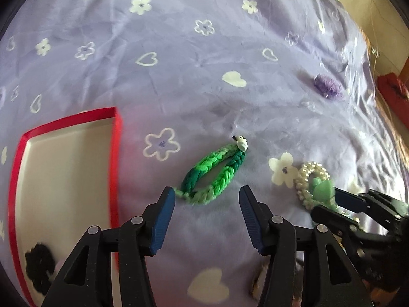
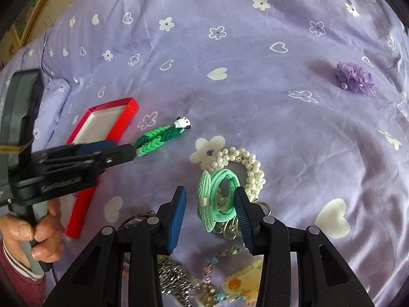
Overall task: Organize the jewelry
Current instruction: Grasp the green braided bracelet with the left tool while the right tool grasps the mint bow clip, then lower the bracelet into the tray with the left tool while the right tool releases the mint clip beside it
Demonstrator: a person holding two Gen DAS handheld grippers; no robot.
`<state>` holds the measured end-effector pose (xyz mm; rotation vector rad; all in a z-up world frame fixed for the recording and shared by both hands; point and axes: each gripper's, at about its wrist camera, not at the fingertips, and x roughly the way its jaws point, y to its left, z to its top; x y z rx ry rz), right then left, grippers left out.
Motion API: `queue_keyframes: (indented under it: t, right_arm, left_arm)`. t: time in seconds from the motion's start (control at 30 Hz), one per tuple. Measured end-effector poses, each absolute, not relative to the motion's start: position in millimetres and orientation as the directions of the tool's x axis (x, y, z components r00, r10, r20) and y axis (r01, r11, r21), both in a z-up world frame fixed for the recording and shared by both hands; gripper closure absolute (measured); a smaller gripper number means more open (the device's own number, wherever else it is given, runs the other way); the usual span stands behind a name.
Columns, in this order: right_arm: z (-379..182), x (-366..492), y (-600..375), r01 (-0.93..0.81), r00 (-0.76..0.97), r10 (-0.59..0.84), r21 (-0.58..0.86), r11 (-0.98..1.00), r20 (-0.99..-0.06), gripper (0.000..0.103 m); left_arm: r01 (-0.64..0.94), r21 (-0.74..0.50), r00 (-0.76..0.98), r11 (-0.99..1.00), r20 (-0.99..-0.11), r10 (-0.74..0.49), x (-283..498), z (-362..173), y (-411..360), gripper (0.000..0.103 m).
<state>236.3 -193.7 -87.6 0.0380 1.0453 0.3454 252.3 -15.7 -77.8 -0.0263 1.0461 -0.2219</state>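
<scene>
Two grippers work over a bed dressed in a lilac sheet (image 2: 255, 81) printed with white hearts and flowers, each lined up on its own piece so both can be lifted without tangling. Nearest the person, a heap of chains and charms (image 2: 194, 281) waits under the right gripper (image 2: 210, 220), whose fingers stand wide on either side of a mint hair tie (image 2: 219, 199); that tie lies touching a pearl bracelet (image 2: 245, 168), so a narrow, centred close looks needed to take one and not both. The left gripper (image 1: 207, 217) also has its fingers spread wide, hovering just short of the near end of the green braided bracelet (image 1: 212, 176), which lies flat and alone on the sheet with its small white panda charm (image 1: 241, 142) at the far end. The red tray (image 1: 115, 153) sits toward the left edge of the bed, just beside that bracelet, probably placed there as the close drop point; a dark scrunchie (image 1: 39, 266) already lies inside it. Farthest off, toward the right edge, a purple fabric flower (image 2: 355, 78) rests well apart from everything.
</scene>
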Motion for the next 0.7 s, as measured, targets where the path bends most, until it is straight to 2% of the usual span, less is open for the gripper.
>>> queue_keyframes:
  t: [0.1,0.13,0.17,0.2,0.27,0.37,0.7]
  right_arm:
    - [-91.1,238.8,-195.1,-0.265,0.453,0.294,0.188,0.946,-0.841,0.067]
    - [-91.3,238.7,-196.0,-0.263,0.456,0.291,0.185,0.947,-0.841,0.073]
    - [-91.3,238.9,-198.5,-0.256,0.461,0.289,0.186,0.949,-0.839,0.080]
    - [-91.3,239.0,-200.7,-0.248,0.460,0.296,0.199,0.948,-0.837,0.083]
    - [-90.4,239.4,-207.7,-0.231,0.462,0.316,0.232,0.945,-0.828,0.087]
    - [-85.9,239.1,-211.3,-0.223,0.464,0.340,0.263,0.939,-0.818,0.088]
    - [-66.0,231.4,-186.0,-0.285,0.455,0.425,0.324,0.902,-0.783,0.088]
  left_arm:
    - [0.176,-0.096,0.465,0.980,-0.869,-0.169,266.8,-93.8,-24.8,0.053]
    - [0.174,-0.082,0.465,0.981,-0.872,-0.155,270.7,-98.4,-26.8,0.057]
    - [0.171,-0.074,0.468,0.982,-0.872,-0.147,272.7,-100.5,-26.8,0.070]
    - [0.170,-0.073,0.469,0.983,-0.871,-0.146,274.0,-101.9,-26.2,0.079]
    - [0.167,-0.107,0.468,0.980,-0.866,-0.175,275.1,-101.5,-20.7,0.088]
    - [0.154,-0.149,0.477,0.977,-0.854,-0.206,272.3,-96.5,-10.7,0.092]
    - [0.108,-0.233,0.539,0.966,-0.803,-0.254,221.2,-62.9,20.4,0.093]
